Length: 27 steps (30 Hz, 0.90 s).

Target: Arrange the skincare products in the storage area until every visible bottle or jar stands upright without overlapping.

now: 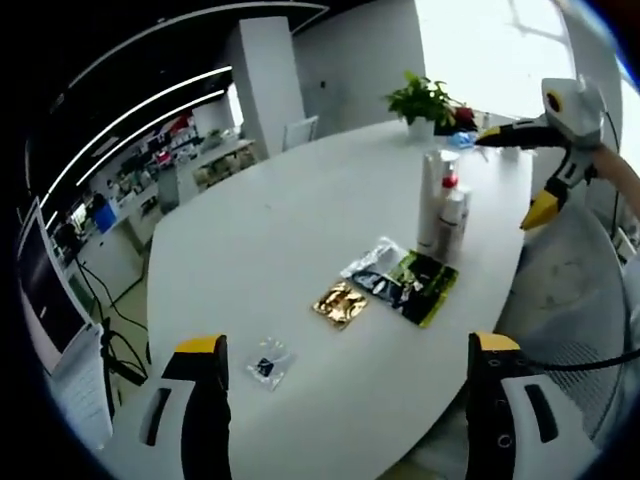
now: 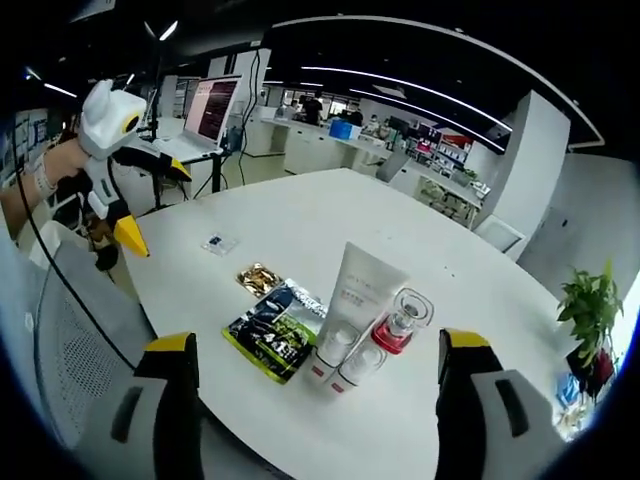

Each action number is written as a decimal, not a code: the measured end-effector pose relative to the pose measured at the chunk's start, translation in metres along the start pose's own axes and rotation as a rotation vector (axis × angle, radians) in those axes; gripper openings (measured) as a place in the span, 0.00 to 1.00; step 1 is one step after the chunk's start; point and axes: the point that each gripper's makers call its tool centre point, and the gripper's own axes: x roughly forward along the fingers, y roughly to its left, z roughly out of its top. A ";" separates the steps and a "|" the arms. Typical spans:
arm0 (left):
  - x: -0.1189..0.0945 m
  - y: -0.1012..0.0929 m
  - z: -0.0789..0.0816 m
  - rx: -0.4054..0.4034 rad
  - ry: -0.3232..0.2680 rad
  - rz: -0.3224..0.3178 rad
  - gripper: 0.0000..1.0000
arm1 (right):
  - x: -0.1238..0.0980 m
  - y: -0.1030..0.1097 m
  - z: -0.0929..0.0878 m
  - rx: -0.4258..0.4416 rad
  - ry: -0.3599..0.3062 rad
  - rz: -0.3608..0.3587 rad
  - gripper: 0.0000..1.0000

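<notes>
On white table (image 2: 300,215): white tube (image 2: 352,300) upright beside red-collared clear bottle (image 2: 400,325); both claws (image 1: 345,375) (image 2: 315,375) spread, holding nothing

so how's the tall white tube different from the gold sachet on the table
The tall white tube stands upright on its cap, while the gold sachet lies flat. The tube is plain white and matte; the sachet is shiny gold foil. The tube stands pressed in among the small bottles, one with a red collar; the sachet lies apart, beside the dark green packet. Both rest on the white table, and neither gripper holds either.
</notes>
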 end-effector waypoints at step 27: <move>0.037 0.037 -0.035 0.039 0.069 -0.058 0.91 | 0.029 0.050 0.005 -0.017 0.044 0.212 0.51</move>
